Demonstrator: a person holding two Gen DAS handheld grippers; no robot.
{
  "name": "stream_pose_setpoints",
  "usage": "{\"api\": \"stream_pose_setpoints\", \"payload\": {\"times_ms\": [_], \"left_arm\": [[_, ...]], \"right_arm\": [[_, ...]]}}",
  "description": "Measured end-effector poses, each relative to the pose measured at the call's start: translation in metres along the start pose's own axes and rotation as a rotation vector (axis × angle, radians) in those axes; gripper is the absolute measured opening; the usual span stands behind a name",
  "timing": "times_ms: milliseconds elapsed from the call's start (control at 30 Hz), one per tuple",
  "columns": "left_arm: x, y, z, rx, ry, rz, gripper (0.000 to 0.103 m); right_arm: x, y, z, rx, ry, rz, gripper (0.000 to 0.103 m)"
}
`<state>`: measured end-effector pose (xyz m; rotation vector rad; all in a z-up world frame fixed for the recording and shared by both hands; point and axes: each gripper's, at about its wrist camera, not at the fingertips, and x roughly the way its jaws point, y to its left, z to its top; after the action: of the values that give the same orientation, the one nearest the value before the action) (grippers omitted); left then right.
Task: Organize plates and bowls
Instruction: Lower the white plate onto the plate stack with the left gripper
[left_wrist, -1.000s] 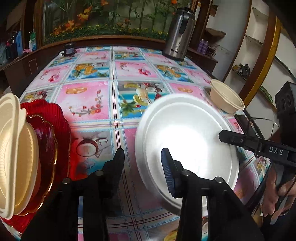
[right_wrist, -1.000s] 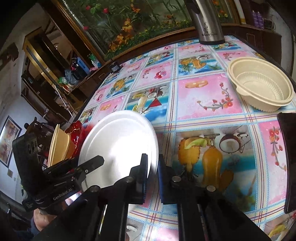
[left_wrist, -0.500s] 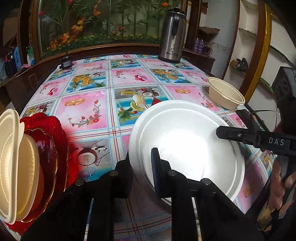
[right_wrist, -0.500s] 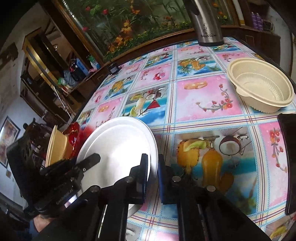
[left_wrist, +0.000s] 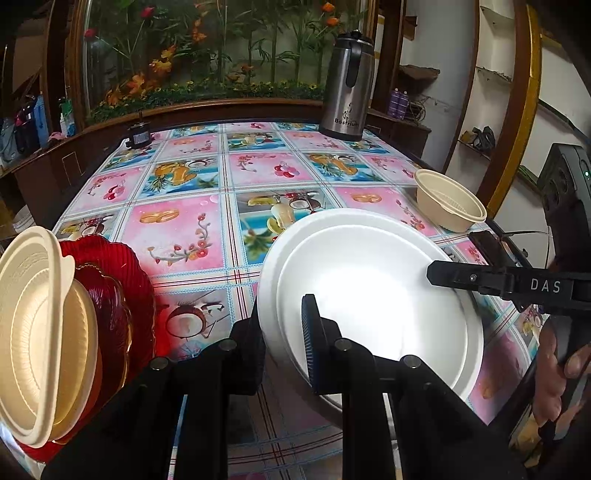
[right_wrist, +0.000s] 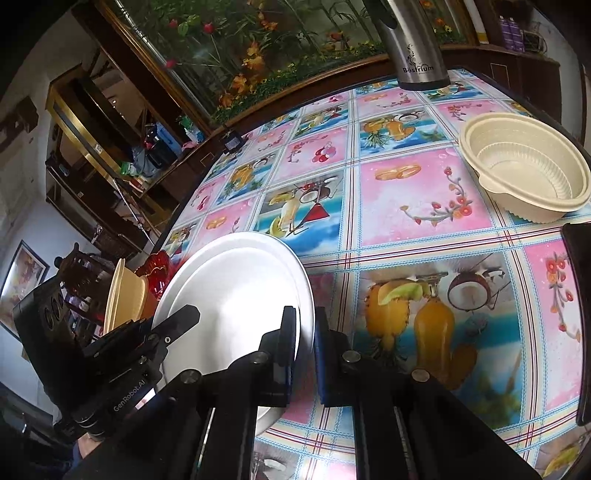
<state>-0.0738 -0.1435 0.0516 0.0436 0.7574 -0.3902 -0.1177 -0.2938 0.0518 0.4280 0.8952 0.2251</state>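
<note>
Gripping a smooth white foam plate (left_wrist: 373, 291) from both sides above the glossy fruit-print tablecloth (left_wrist: 177, 229).
Far left: ribbed cream bowls (left_wrist: 40, 332) upright against scalloped red glass plates (left_wrist: 122, 288). Left gripper (left_wrist: 284, 332) pinching the plate's near rim, right gripper (right_wrist: 306, 347) clamped on the opposite rim; ridged cream bowl (right_wrist: 528, 173) upright at right.

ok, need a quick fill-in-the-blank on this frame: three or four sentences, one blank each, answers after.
1. Both the left gripper and the right gripper are shut on the rim of the ___ plate.
2. The cream bowl sits on the tablecloth with its opening facing ___.
3. The plates standing on edge behind the cream dishes at the left are ___ in colour.
4. The steel flask at the far end stands ___.

Missing words: white; up; red; upright
</note>
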Motion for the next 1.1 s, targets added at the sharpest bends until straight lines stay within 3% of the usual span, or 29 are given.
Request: {"api": "stream_pose_setpoints", "payload": {"times_ms": [667, 1100], "left_arm": [[-0.023, 0.012, 0.005, -0.029, -0.050, 0.017, 0.015], [-0.065, 0.039, 0.017, -0.078, -0.146, 0.062, 0.015]], "right_arm": [[-0.006, 0.020, 0.009, -0.004, -0.002, 0.040, 0.009], [-0.007, 0.060, 0.025, -0.062, -0.005, 0.089, 0.009]]}}
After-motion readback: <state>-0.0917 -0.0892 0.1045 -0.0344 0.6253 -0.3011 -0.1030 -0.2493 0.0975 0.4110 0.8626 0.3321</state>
